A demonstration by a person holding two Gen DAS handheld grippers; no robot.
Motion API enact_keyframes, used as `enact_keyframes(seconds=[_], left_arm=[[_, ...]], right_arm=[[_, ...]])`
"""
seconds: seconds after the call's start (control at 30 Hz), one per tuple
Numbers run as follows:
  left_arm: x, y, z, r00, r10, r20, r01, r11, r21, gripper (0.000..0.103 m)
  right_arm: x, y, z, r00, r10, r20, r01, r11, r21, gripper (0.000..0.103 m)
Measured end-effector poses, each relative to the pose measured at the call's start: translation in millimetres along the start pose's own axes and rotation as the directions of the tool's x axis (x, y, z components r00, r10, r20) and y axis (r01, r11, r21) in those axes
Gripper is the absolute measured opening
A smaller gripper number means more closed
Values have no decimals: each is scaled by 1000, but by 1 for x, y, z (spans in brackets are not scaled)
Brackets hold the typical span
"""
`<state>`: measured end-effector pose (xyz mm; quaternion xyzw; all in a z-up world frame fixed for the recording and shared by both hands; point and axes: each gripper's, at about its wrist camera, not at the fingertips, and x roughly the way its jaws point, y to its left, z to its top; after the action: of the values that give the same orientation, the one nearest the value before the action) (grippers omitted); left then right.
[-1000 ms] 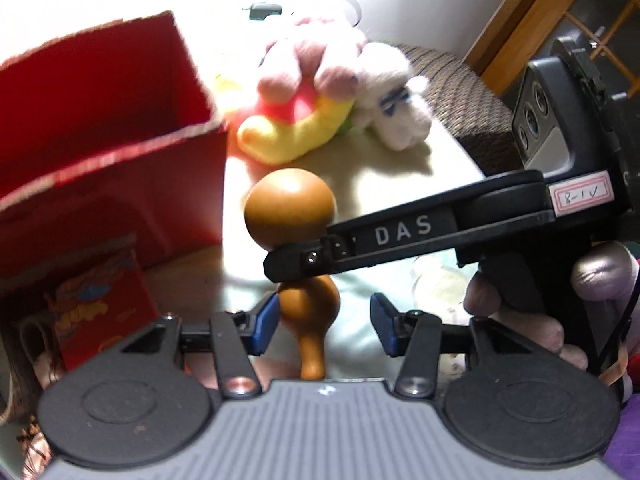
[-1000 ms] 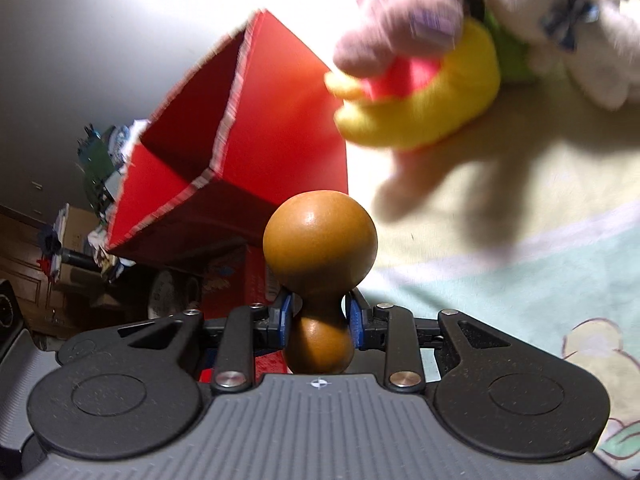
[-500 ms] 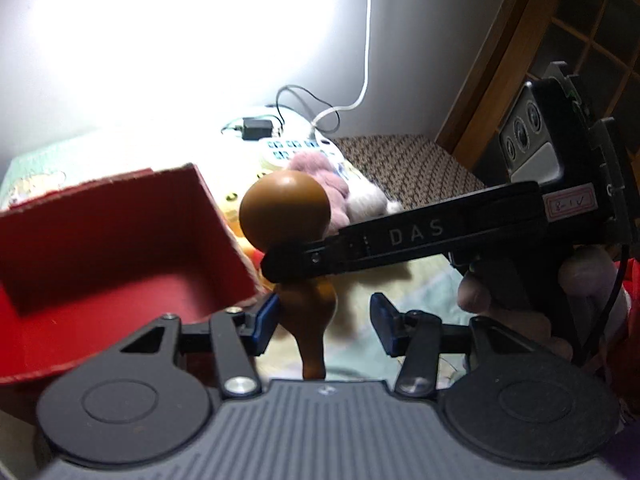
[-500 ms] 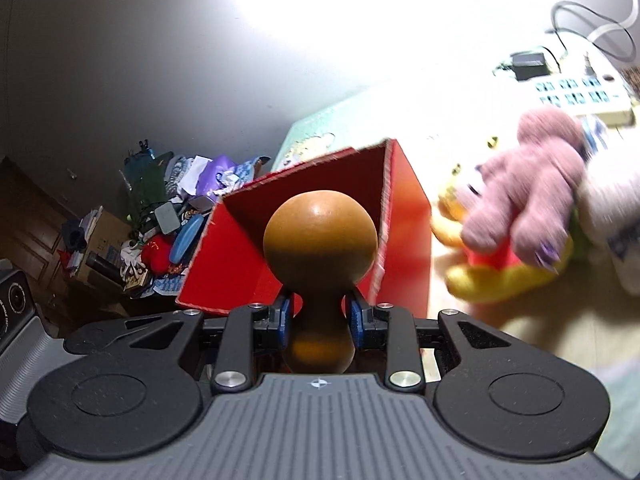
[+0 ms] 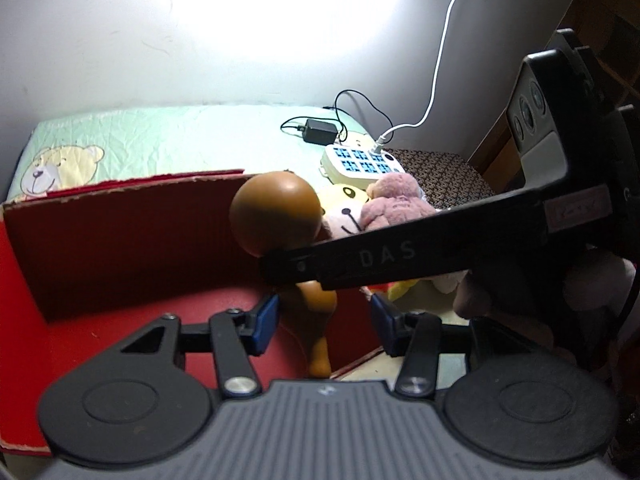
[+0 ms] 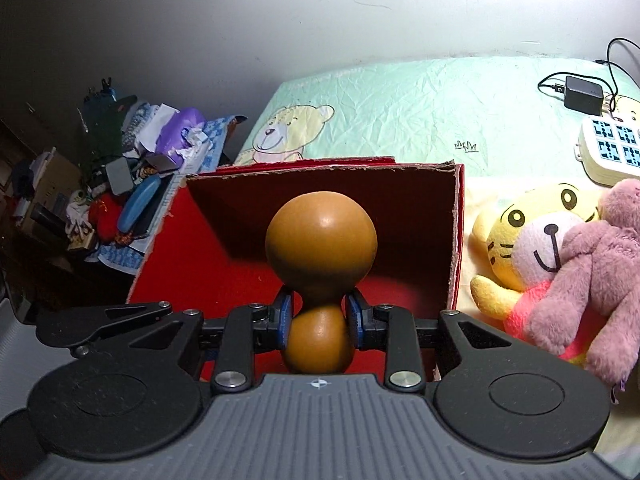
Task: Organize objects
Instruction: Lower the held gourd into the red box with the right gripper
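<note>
The brown gourd (image 6: 320,240) is being held at its narrow waist by the right gripper (image 6: 319,320), the blue pads (image 6: 283,320) being pressed against both sides of the neck. Its long axis is lying along the gripper's own line, with the large bulb pointed forward and the smaller bulb tucked back toward the gripper body.

The gourd is being carried over the open red box (image 6: 456,240), which is standing on the bear-print sheet (image 6: 400,120) of the bed, near the bed's front edge. The large bulb is being seen against the box's far inner wall, so the box floor is judged to lie straight ahead of and below the bulb. A drop along that line is what the coming move is judged to turn on.

The left gripper (image 5: 324,320) is being kept parted just behind, with the gourd's stem end between its pads but apparently not pressed by them. The plush toys (image 6: 552,264) are lying beside the box's right wall.
</note>
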<state>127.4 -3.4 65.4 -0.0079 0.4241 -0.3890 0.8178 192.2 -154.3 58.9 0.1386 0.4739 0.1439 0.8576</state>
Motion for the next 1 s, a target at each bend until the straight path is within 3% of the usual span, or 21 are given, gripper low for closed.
enact_keyframes(seconds=[0.2,0.5,0.77,1.0], left_arm=[[23,24,4,999,-26,-41,25,999,-23,51],[38,50,3,995,-52,-90,46,997,-61,51],[37,74,-11,990,45,-134,-53,997,-54,51],[41,82,-14,976,133,-173,-144,988,-51,52]], right_arm=[[30,-3,9,996,-46,-73,49,998,37,34],[66,10,7,973,-184,-141,176,982,-69,34],[97,13,-1,936,-283,-208,254,954,-157,34],[100,10,1,923,-296,-248,264,952,-154,33]])
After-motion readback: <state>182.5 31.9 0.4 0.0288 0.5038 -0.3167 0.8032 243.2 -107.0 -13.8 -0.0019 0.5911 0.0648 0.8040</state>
